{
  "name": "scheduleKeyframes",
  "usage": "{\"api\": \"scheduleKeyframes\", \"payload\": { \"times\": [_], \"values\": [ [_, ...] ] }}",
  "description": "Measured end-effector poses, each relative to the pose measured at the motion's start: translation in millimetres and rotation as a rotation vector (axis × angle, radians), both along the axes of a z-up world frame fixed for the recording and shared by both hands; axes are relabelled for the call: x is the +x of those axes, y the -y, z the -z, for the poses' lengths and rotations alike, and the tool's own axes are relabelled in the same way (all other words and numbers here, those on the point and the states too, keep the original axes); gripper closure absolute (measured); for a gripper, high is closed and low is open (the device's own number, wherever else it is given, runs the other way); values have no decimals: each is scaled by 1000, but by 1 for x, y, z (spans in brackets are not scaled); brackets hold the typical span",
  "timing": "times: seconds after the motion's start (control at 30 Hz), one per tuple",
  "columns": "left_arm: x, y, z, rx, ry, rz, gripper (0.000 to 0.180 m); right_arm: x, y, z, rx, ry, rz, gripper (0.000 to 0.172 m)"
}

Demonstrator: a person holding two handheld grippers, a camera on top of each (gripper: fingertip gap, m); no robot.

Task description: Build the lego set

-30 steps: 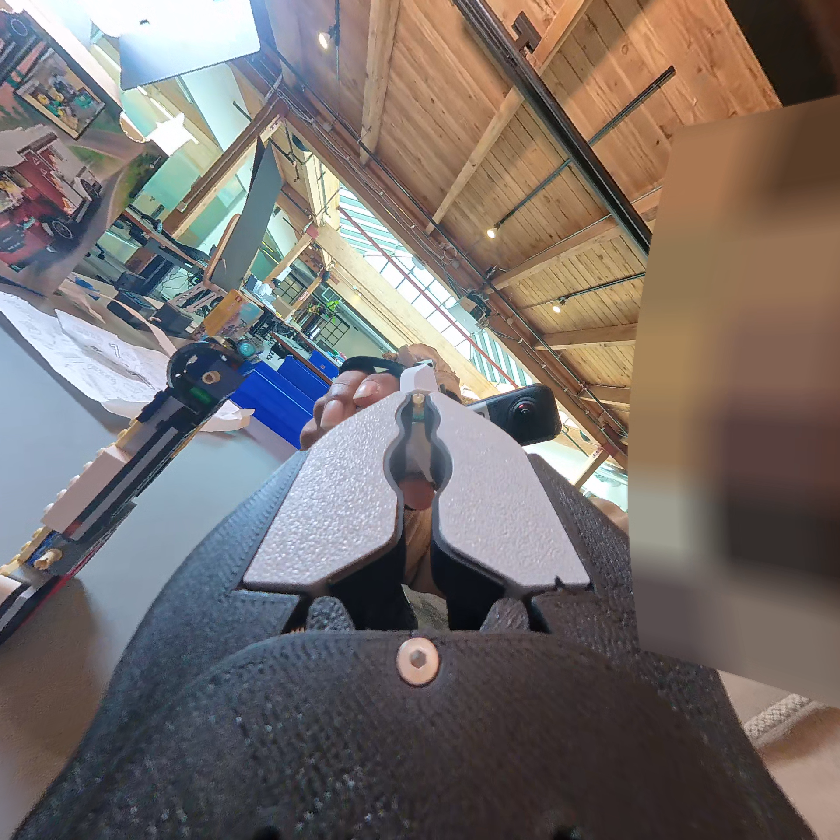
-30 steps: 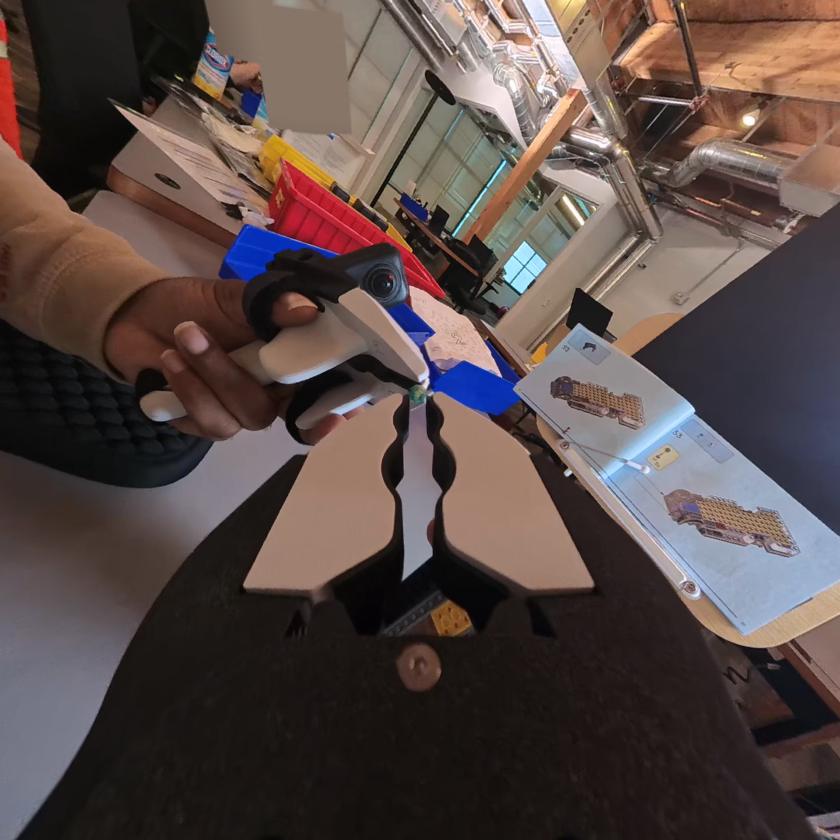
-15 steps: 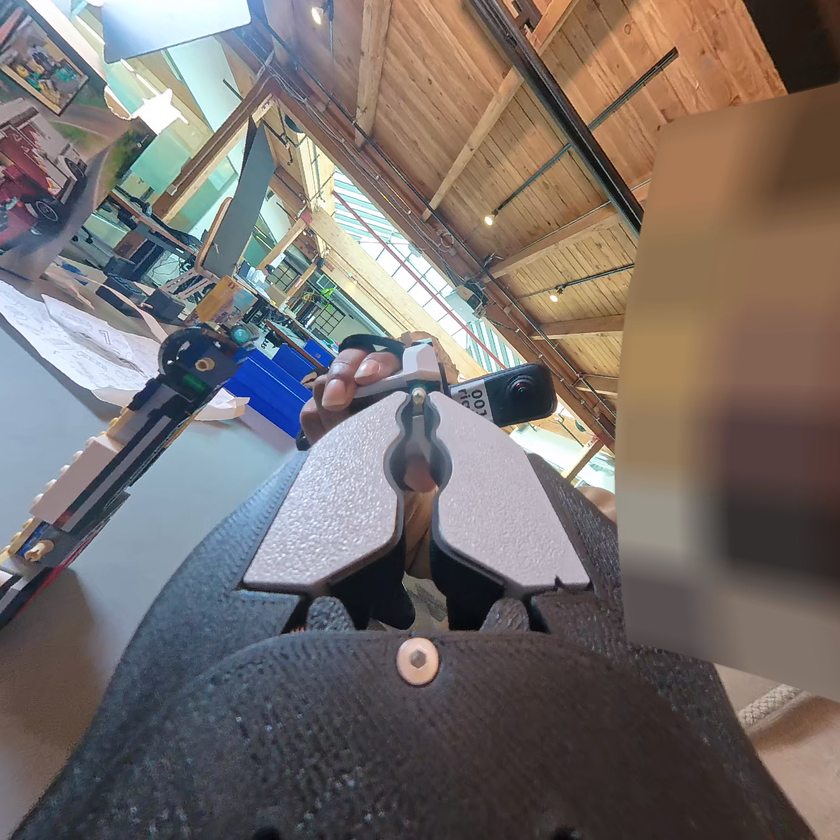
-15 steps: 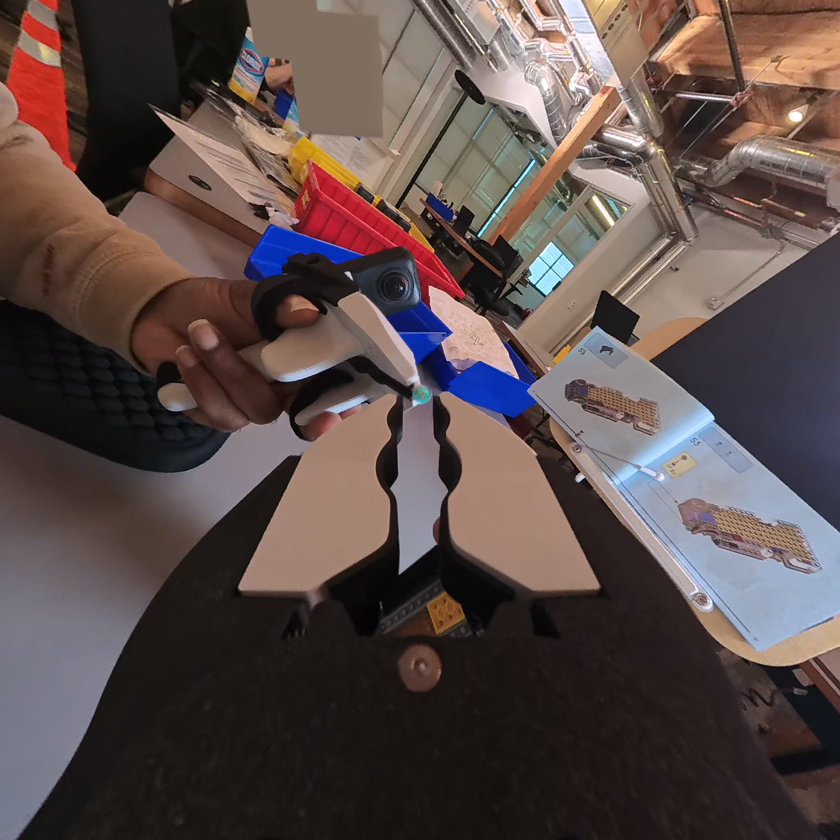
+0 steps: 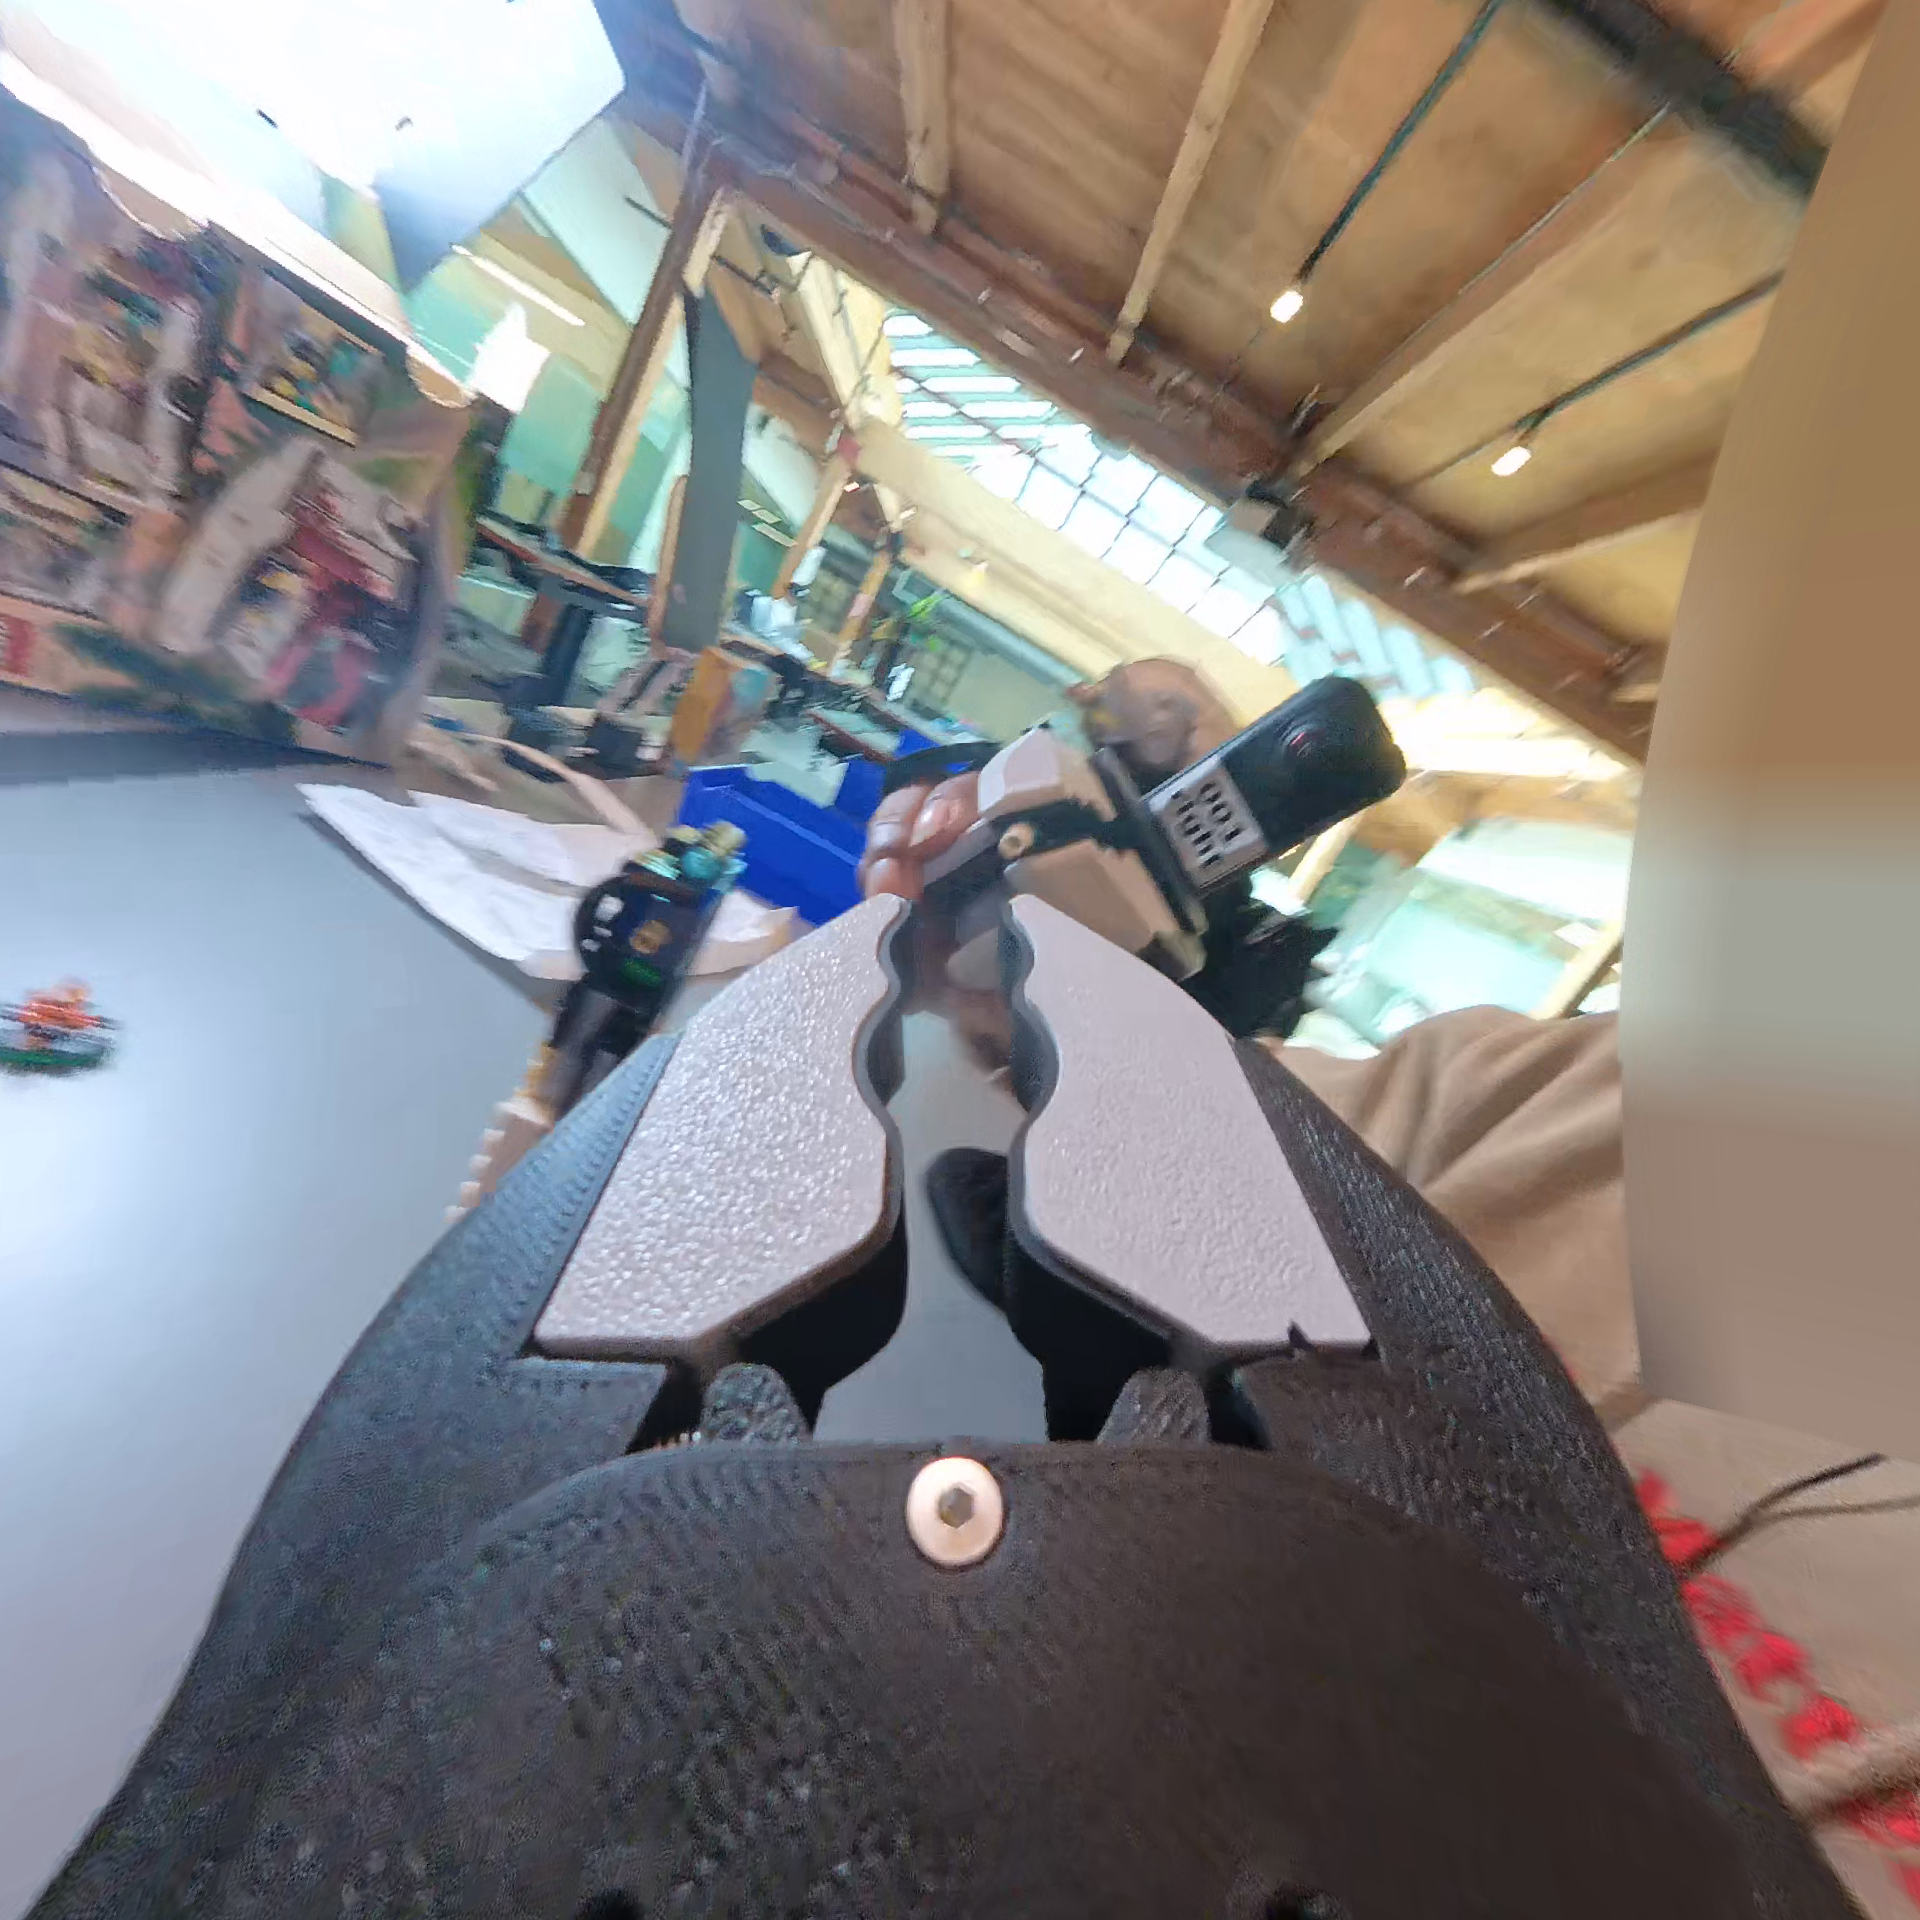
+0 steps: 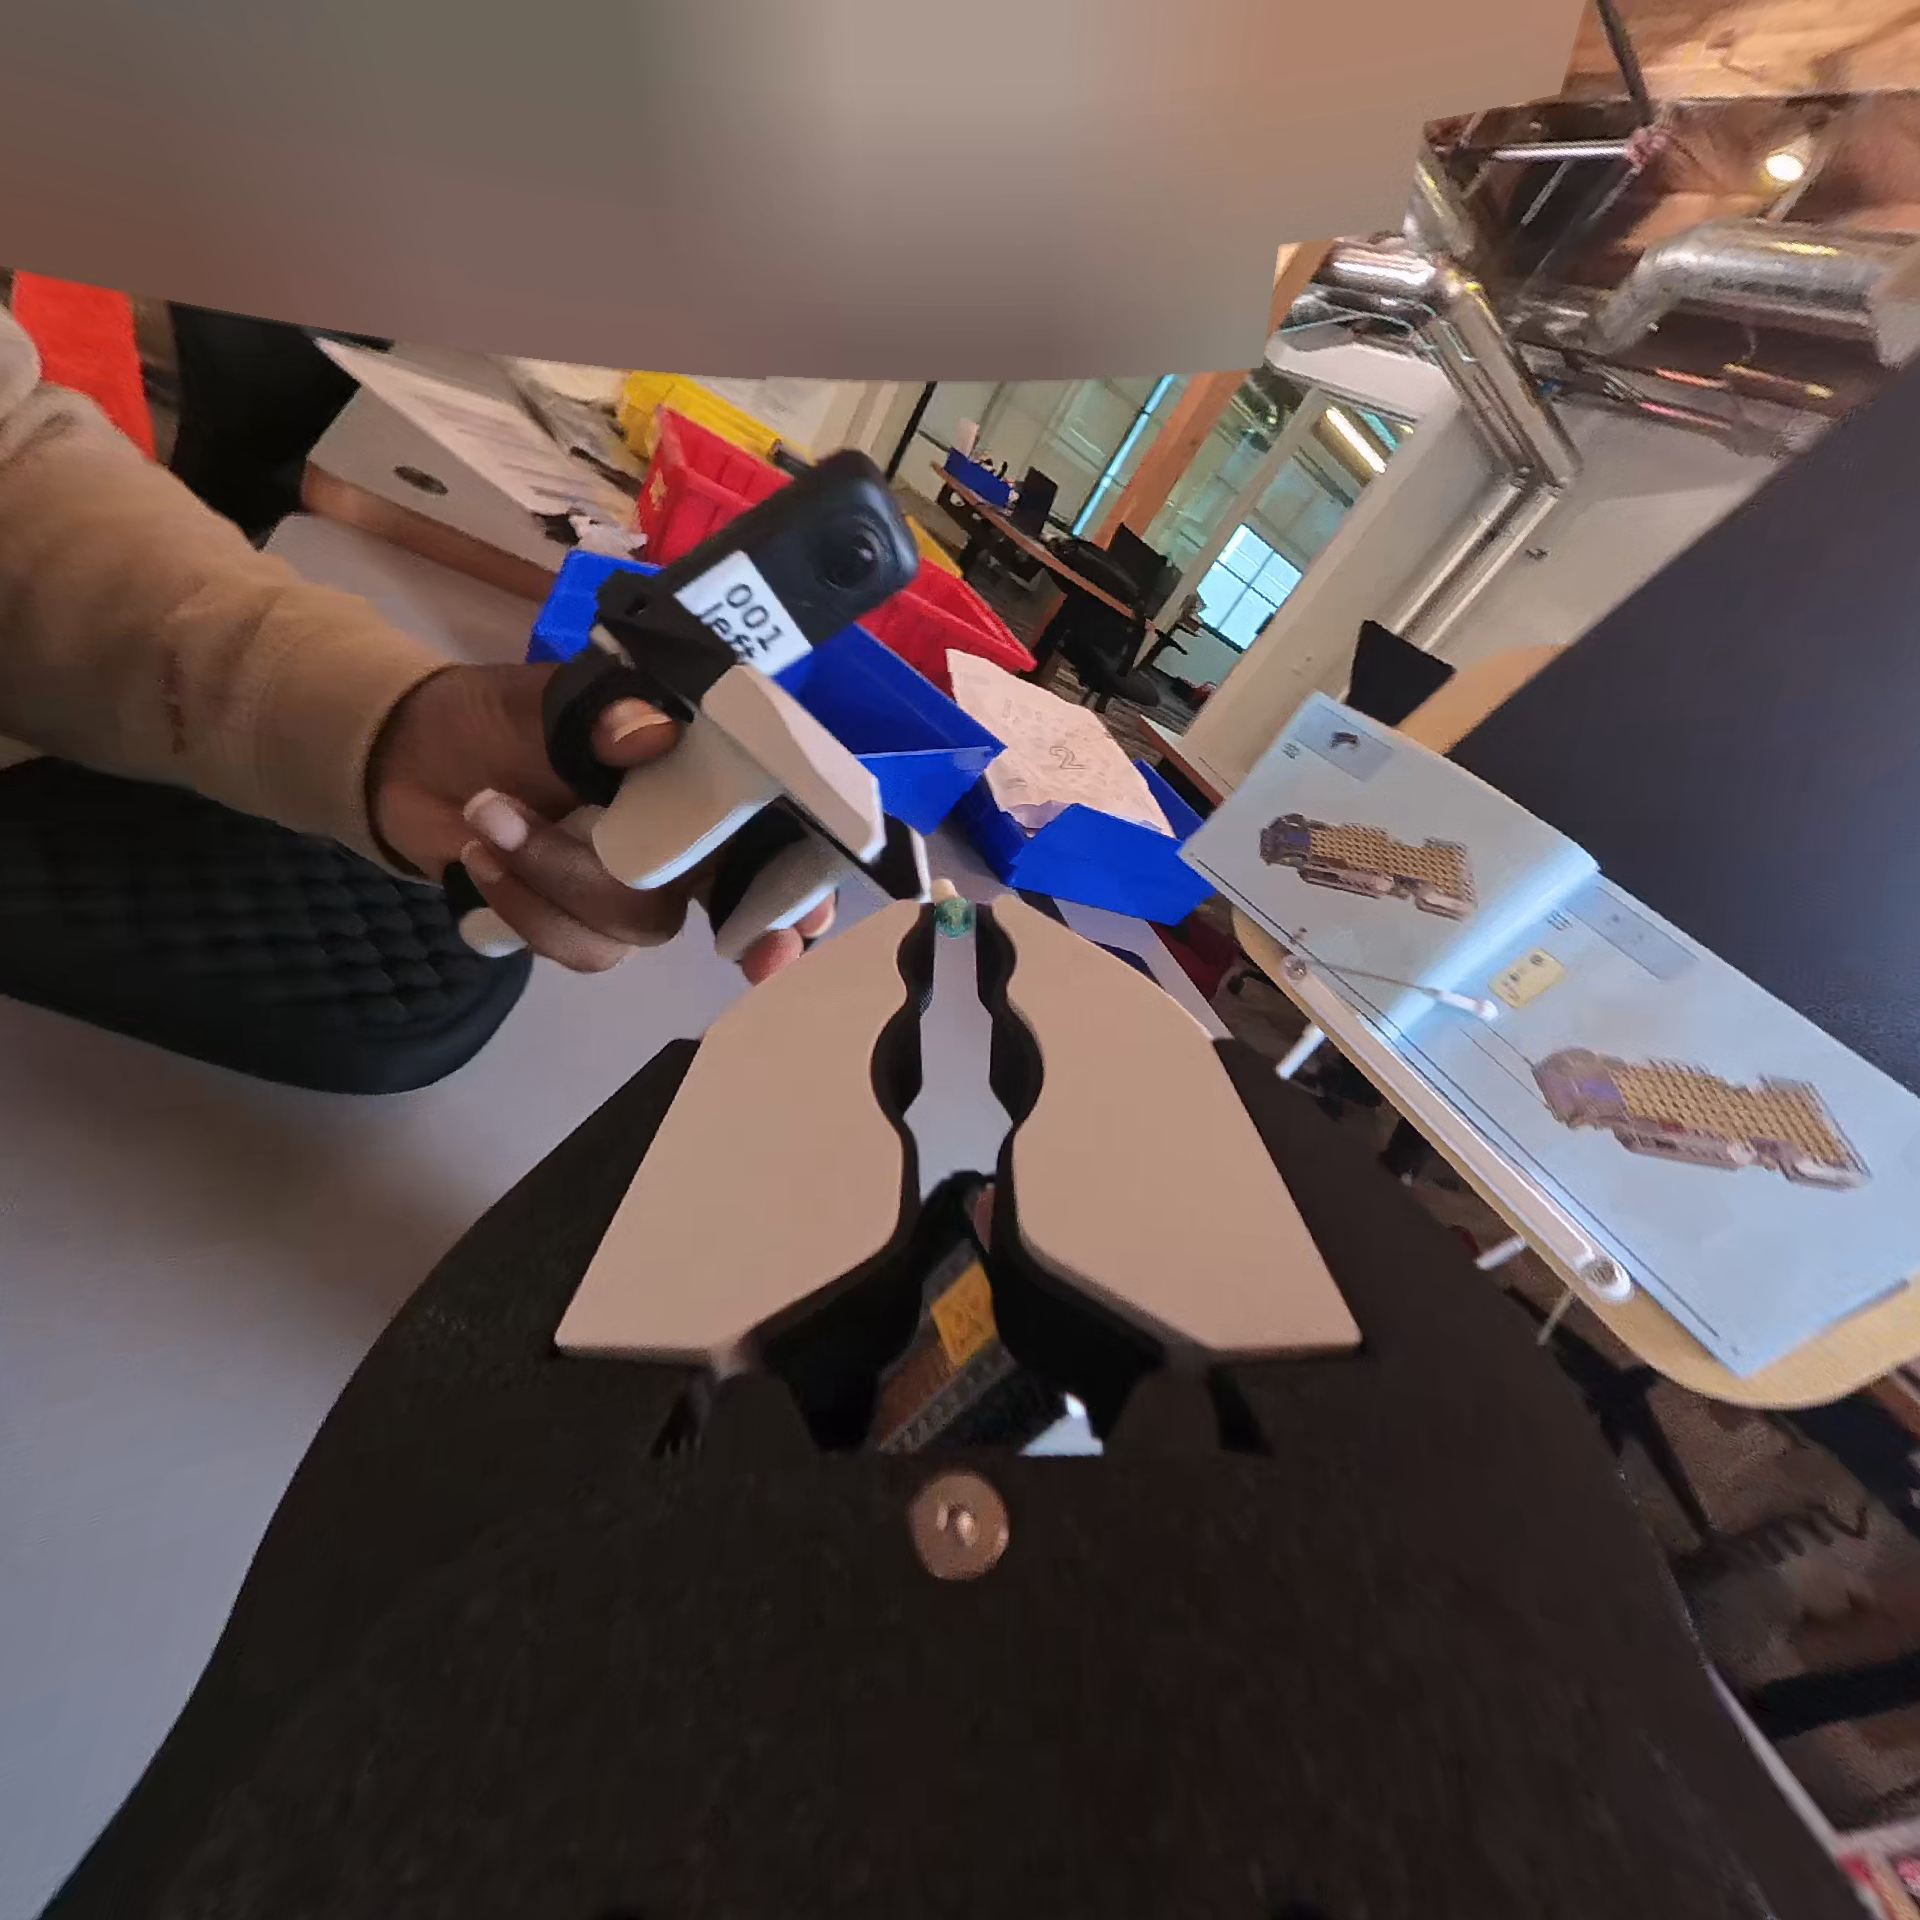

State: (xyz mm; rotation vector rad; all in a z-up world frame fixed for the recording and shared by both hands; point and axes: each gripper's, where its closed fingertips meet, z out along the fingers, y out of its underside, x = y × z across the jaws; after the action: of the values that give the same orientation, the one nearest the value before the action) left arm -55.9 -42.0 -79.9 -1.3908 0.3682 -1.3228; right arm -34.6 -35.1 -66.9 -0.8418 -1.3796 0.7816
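Observation:
In the right wrist view my right gripper [image 6: 954, 916] is shut on a small teal and cream piece [image 6: 952, 918], pinched at the very fingertips. My left gripper [image 6: 902, 857], held by a hand [image 6: 499, 790], hovers just left of and above that piece with its jaws apart. In the left wrist view my left gripper [image 5: 951, 914] is open with nothing between its pads. The right gripper's body [image 5: 1039, 790] shows close beyond it. A long dark brick model [image 5: 634, 935] lies on the grey table [image 5: 260, 1143]; part of it shows under my right gripper [image 6: 956, 1340].
An open instruction booklet [image 6: 1558, 1039] lies on a stand at the right. Blue bins [image 6: 1081, 852] and a red bin [image 6: 717, 488] stand behind. A black mat [image 6: 208, 914] lies at the left. Paper sheets [image 5: 468, 842], a picture box [image 5: 208, 520] and a small brick bit [image 5: 52, 1029] are on the table. My left and right fingertips are right by each other.
The left gripper held the small teal piece, brought it to the right fingertips, then opened and swung away. The right pads closed on the piece.

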Motion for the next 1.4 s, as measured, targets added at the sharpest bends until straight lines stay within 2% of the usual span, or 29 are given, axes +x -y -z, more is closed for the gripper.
{"api": "scheduleKeyframes", "payload": {
  "times": [0.1,0.2,0.27,0.4,0.53,0.93,1.4],
  "values": [
    [-10,-28,9,108,-276,-153,157,24,-29,-9,-132,-43,18,164],
    [-9,-54,23,217,-536,-235,148,44,-54,-6,-268,-64,2,165],
    [3,-65,34,251,-644,-205,140,50,-64,1,-347,-64,-30,165],
    [27,-77,47,293,-741,-148,133,47,-72,19,-407,-27,-90,165],
    [35,-81,52,323,-772,-133,152,37,-72,30,-401,27,-146,165],
    [38,-80,51,333,-677,-58,153,24,-73,44,-406,109,-236,165],
    [39,-78,51,340,-663,-30,154,23,-71,41,-481,102,-280,165]
  ]
}}
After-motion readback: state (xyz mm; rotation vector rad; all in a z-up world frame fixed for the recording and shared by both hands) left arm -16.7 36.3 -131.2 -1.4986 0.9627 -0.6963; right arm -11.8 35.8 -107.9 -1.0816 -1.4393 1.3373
